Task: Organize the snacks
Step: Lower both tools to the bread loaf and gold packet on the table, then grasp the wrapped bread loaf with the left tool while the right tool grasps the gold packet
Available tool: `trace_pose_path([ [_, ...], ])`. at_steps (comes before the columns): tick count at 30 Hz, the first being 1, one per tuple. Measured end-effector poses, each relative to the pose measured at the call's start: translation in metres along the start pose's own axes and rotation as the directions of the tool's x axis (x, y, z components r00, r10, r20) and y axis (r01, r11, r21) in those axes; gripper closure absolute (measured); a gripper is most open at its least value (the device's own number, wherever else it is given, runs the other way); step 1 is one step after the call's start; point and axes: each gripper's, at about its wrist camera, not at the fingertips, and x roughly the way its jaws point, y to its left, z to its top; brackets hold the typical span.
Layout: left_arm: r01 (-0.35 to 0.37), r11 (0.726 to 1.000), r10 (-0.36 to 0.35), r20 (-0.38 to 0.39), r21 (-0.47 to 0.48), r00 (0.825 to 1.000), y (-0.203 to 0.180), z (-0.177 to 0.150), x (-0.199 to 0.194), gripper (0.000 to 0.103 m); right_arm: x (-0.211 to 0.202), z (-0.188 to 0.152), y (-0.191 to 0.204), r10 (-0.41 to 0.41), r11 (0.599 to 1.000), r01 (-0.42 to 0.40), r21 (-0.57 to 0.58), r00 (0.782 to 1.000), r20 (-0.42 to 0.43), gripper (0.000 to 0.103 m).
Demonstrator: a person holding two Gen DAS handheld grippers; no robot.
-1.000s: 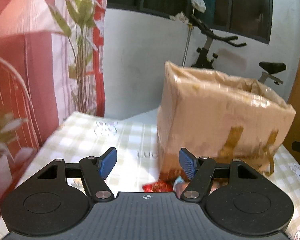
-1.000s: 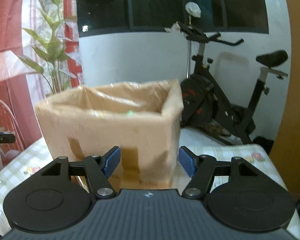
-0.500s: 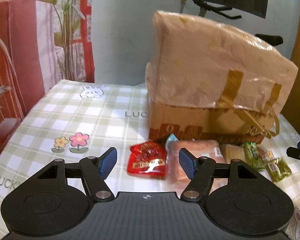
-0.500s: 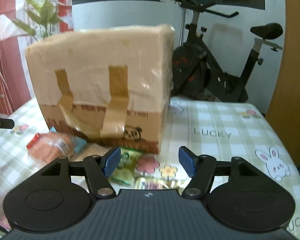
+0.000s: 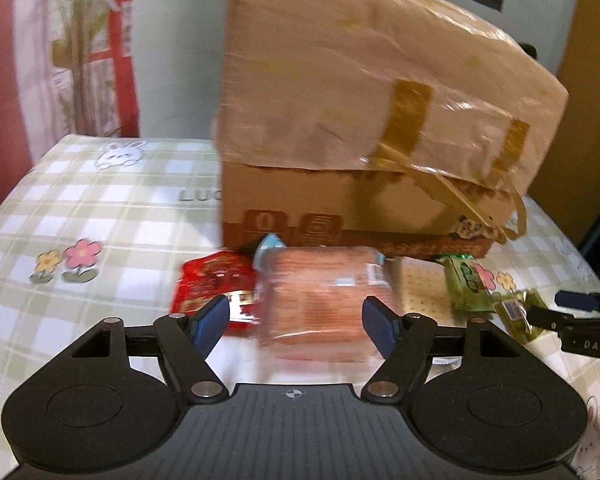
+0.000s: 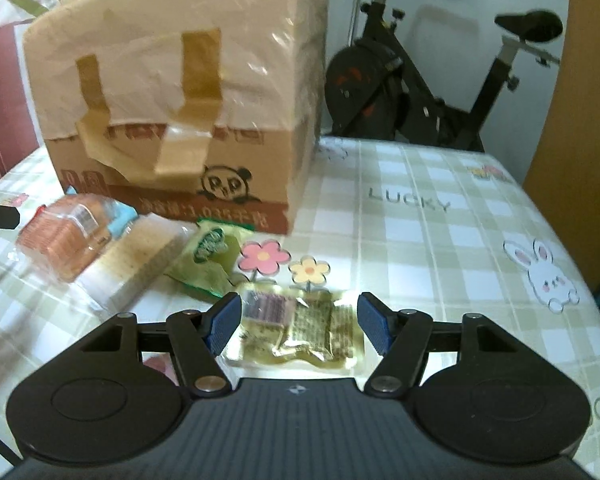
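A tall cardboard box (image 5: 364,128) lined with plastic stands on the checked tablecloth; it also shows in the right wrist view (image 6: 180,112). Snacks lie in a row before it: a red packet (image 5: 214,284), an orange wafer pack (image 5: 320,300), a pale cracker pack (image 5: 422,288), a green packet (image 5: 466,282) and a clear yellowish packet (image 6: 300,328). My left gripper (image 5: 296,322) is open, its fingers either side of the orange pack. My right gripper (image 6: 298,322) is open around the yellowish packet and shows at the right edge of the left wrist view (image 5: 580,320).
The table (image 6: 440,240) carries a green checked cloth with flowers, rabbits and "LUCKY" print. An exercise bike (image 6: 440,80) stands behind the table on the right. A plant and red curtain (image 5: 80,60) are at the back left.
Both grippers have dropped lower and moved in towards the snacks. The box now towers above the views, and each gripper's open fingers now flank a packet.
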Motion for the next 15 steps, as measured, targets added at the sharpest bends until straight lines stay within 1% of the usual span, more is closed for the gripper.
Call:
trace_pose_path([
  [2,0.002,1.000,-0.002,-0.015,0.022,1.000,-0.007,0.001,0.007,0.025,0.003,-0.002,-0.003,-0.003,1.000,0.003,0.009,1.000,-0.007,0.036],
  [5,0.016,1.000,-0.015,-0.045,0.013,0.999,-0.012,0.004,0.019,0.024,0.005,-0.002,-0.004,0.003,1.000,-0.003,0.022,1.000,-0.016,0.036],
  [7,0.011,1.000,-0.011,-0.048,0.001,0.999,-0.014,0.007,0.025,0.018,0.006,-0.003,-0.005,0.007,1.000,-0.007,0.030,1.000,-0.017,0.036],
  [9,0.011,1.000,-0.011,-0.046,-0.001,0.999,-0.016,0.011,0.031,0.015,0.007,-0.003,-0.005,0.010,0.999,-0.009,0.035,1.000,-0.017,0.036],
  [10,0.005,1.000,-0.005,-0.056,0.002,0.998,-0.018,0.013,0.035,0.011,0.007,-0.003,-0.005,0.011,0.999,-0.010,0.038,1.000,-0.018,0.035],
  [13,-0.019,0.999,0.022,-0.085,0.039,0.996,-0.024,0.013,0.048,0.011,0.008,-0.002,-0.008,0.017,0.998,-0.015,0.053,1.000,-0.019,0.029],
  [15,-0.032,0.998,0.038,-0.102,0.054,0.994,-0.024,0.010,0.055,0.011,0.009,-0.002,-0.009,0.018,0.998,-0.017,0.064,1.000,-0.020,0.029],
])
